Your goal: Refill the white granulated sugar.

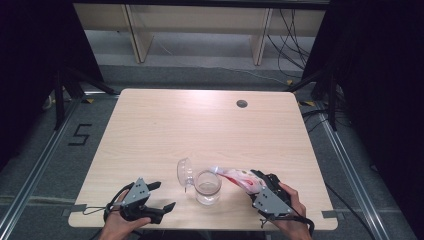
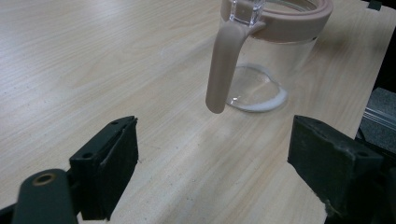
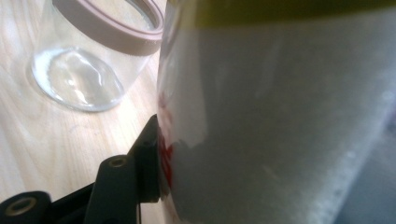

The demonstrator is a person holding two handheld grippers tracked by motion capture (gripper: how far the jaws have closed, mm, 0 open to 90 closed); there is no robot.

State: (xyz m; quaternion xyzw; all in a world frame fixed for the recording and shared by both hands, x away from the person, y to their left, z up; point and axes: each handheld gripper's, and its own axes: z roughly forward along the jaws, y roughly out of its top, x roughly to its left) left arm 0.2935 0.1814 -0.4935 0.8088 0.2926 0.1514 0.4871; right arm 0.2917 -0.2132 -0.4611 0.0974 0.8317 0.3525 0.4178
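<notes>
While my right gripper (image 1: 259,183) clamps the pouch (image 1: 239,177), its long axis tilts left toward the jar (image 1: 208,187) (mouth open, just beside). My left gripper (image 1: 162,195), jaws wide and empty, waits near the jar's left.

table (image 1: 150,130): pale wood-grain laminate, smooth, matt with faint sheen. jar (image 2: 275,60): clear glossy glass, with a matt beige plastic collar and handle (image 2: 223,70). pouch (image 1: 239,178): glossy white and red plastic film. left gripper (image 2: 212,154) pads: black, matt, rough-edged rubber.
</notes>
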